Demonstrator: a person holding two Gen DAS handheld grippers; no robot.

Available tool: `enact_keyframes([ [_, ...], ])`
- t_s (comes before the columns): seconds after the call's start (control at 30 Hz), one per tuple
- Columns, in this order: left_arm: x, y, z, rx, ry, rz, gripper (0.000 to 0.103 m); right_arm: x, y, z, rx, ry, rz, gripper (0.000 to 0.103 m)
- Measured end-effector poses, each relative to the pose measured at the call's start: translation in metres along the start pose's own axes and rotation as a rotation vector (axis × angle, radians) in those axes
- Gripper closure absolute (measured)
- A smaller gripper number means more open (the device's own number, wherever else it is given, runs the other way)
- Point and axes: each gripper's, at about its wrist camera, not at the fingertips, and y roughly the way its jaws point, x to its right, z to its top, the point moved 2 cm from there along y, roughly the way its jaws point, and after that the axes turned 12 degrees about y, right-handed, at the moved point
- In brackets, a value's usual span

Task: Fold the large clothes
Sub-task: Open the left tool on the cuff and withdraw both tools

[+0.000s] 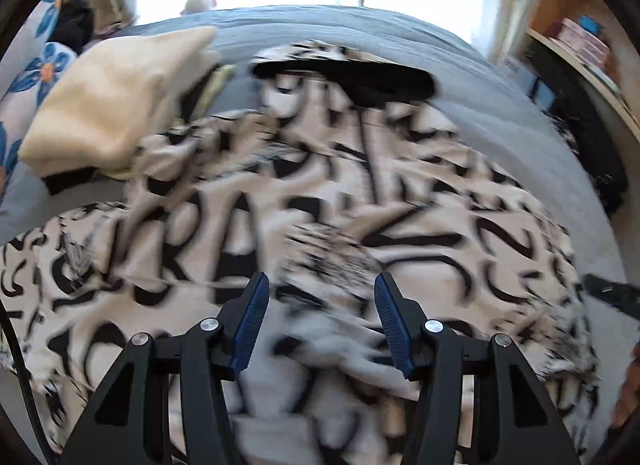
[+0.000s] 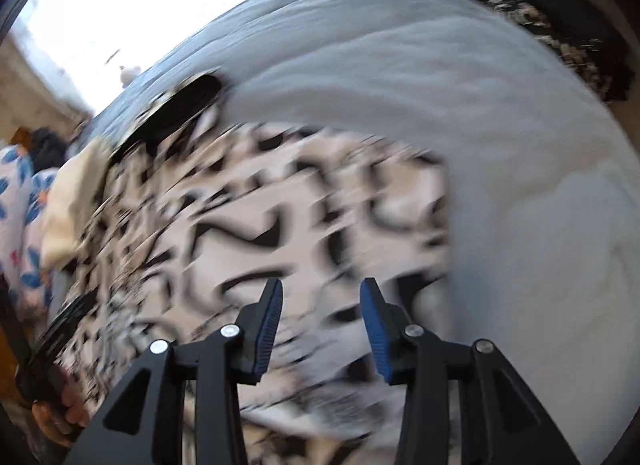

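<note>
left wrist view: left gripper (image 1: 320, 285) jaws apart, nothing between them, hanging over the cream garment with black lettering (image 1: 420, 193) spread on the grey bed (image 1: 500, 105). folded cream cloth (image 1: 108, 105) at its upper left, floral pillow (image 1: 24, 77) beyond. right wrist view: right gripper (image 2: 321, 291) jaws apart, released, above the same garment (image 2: 280, 205). heavy blur in both.

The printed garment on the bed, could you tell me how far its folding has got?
Done: the printed garment lies spread on the grey bed, a sleeve apparently folded inward. In hand: nothing; the left tool and right tool hover open. Left: the remaining folds.
</note>
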Motion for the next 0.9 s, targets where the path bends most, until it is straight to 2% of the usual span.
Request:
enact_keyframes([
  [0.1,0.034,0.000,-0.006,0.019,0.001,-0.056,0.050,-0.028,0.011,-0.027,-0.011,-0.047,0.041,0.063],
  [0.23,0.060,0.020,-0.024,-0.027,0.020,-0.038,0.050,-0.043,0.040,-0.057,-0.075,-0.090,0.033,0.062],
  [0.33,0.060,0.040,-0.042,-0.086,0.027,0.019,0.050,-0.024,0.047,-0.063,-0.071,-0.099,-0.027,0.062],
  [0.47,0.047,0.032,-0.055,-0.042,0.037,-0.007,0.050,0.023,0.030,-0.050,-0.006,-0.052,-0.124,0.063],
  [0.53,0.042,0.025,-0.060,-0.034,0.037,-0.031,0.050,0.052,0.016,-0.041,0.020,0.023,-0.117,0.067],
  [0.6,0.040,0.020,-0.064,-0.027,0.029,-0.044,0.050,0.067,0.009,-0.042,0.005,0.069,-0.056,0.070],
  [0.67,0.040,0.015,-0.066,-0.025,0.025,-0.049,0.050,0.073,0.003,-0.044,0.008,0.089,-0.048,0.070],
  [0.83,0.040,0.007,-0.068,-0.021,0.034,-0.023,0.049,0.061,-0.002,-0.050,0.053,0.028,-0.140,0.064],
  [0.87,0.040,0.006,-0.068,-0.020,0.036,-0.020,0.046,0.061,-0.001,-0.050,0.055,0.026,-0.144,0.061],
  [0.9,0.039,0.005,-0.067,-0.022,0.038,-0.002,0.037,0.060,-0.002,-0.050,0.058,0.031,-0.142,0.060],
])
